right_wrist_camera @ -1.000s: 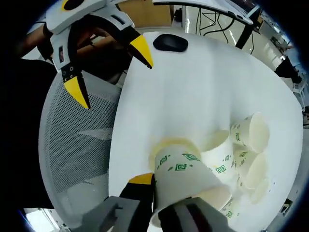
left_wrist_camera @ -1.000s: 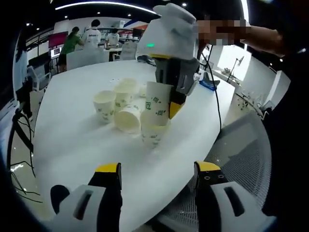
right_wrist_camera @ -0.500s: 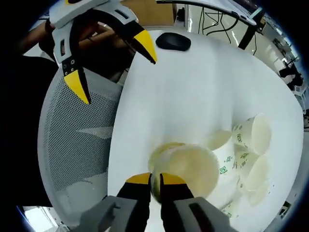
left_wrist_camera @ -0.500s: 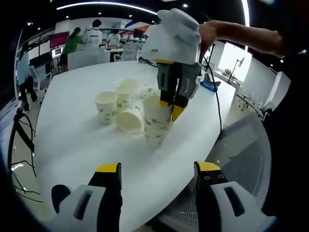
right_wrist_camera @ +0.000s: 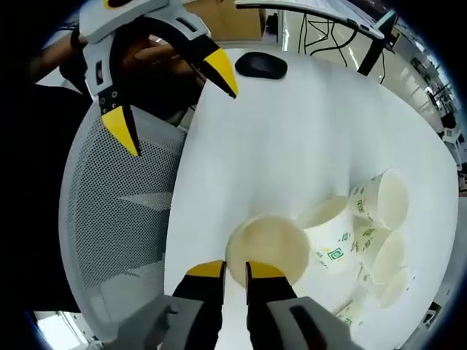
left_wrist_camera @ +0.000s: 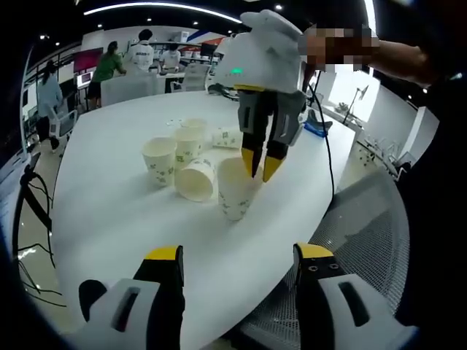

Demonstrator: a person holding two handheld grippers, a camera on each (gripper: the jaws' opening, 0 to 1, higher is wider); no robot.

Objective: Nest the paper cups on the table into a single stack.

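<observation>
A short stack of white paper cups with green marks (left_wrist_camera: 233, 191) stands on the white table (left_wrist_camera: 124, 219). My right gripper (left_wrist_camera: 259, 166) comes down from above, its yellow tips slightly apart at the stack's right rim. In the right gripper view the top cup's mouth (right_wrist_camera: 268, 244) lies just ahead of the right gripper (right_wrist_camera: 235, 271), whose jaws stand a little open astride the near rim. Loose cups stay behind: one upright (left_wrist_camera: 159, 160), one on its side (left_wrist_camera: 195, 180), others (right_wrist_camera: 379, 200). My left gripper (left_wrist_camera: 239, 253) hangs open over the table's near edge, holding nothing, and also appears as the left gripper (right_wrist_camera: 169, 102).
A grey mesh chair (right_wrist_camera: 117, 211) sits by the table's edge. A black mouse (right_wrist_camera: 259, 65) lies on the table. A blue object (left_wrist_camera: 315, 127) and a cable rest at the far right side. People stand at desks in the background (left_wrist_camera: 139, 55).
The cup held by my right gripper went down into the stack, which is now shorter. The right jaws parted slightly and let go. The left gripper stayed put.
</observation>
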